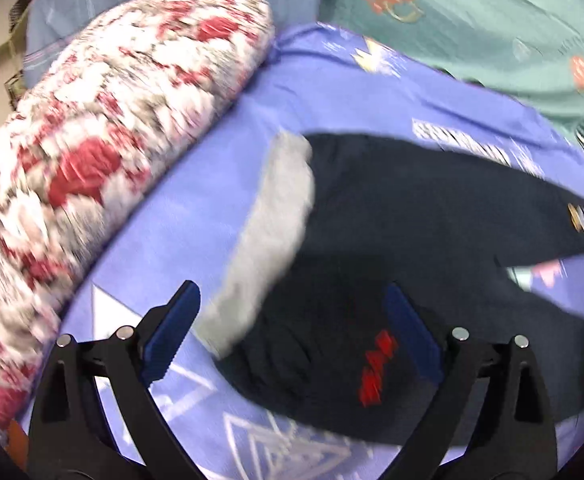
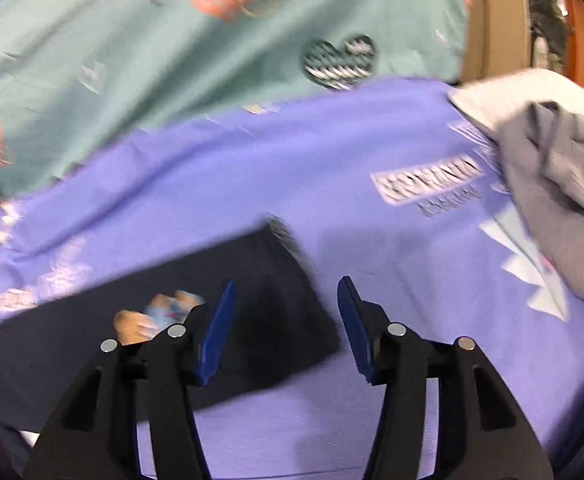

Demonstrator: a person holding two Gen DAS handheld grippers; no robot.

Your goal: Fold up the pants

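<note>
1. Two tongs show, one in each wrist view, both spread apart with nothing pressed between the blue pads.
2. Left tongs (image 1: 294,330) hang over the dark navy pants (image 1: 432,216), which lie on a purple bedsheet (image 1: 195,208); the fabric sits below the gap and is not pinched.
3. On the pants, a grey lining band (image 1: 275,232) runs along the edge at the left, and a red mark (image 1: 376,368) sits near the right pad.
4. Beside the sheet on the left lies a red-and-white floral pillow (image 1: 103,148); a teal printed sheet (image 1: 492,24) lies at the far edge.
5. Right tongs (image 2: 287,328) are released above one squared end of the pants (image 2: 275,320), which bears a small, blurred colourful patch (image 2: 159,312).
6. At the right of that view, a heap of grey clothing (image 2: 556,184) rests on the purple sheet, well apart from the pants.
</note>
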